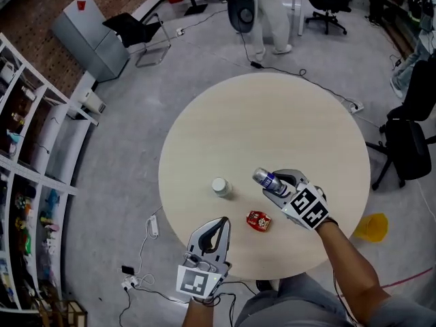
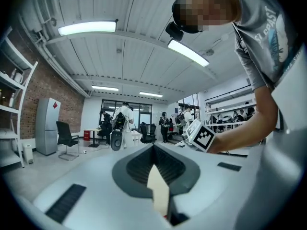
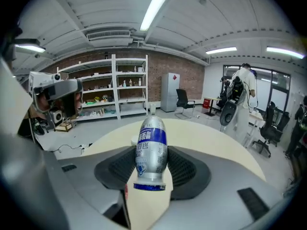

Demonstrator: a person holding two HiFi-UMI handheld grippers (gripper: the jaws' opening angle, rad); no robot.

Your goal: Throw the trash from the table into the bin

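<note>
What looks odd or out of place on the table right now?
The red item looks crumpled, lying near the table's near edge. The small white container beside it shows no spill. The right gripper grips a silver-blue bottle, seemingly intact.

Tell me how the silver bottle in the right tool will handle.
The silver bottle looks small, so probably light. Its smooth rounded body may slip or pivot in the right tool; laid sideways, it would likely roll.

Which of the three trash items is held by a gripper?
The silver-blue bottle, clamped in the right gripper; the white cup and red piece lie on the table.
</note>
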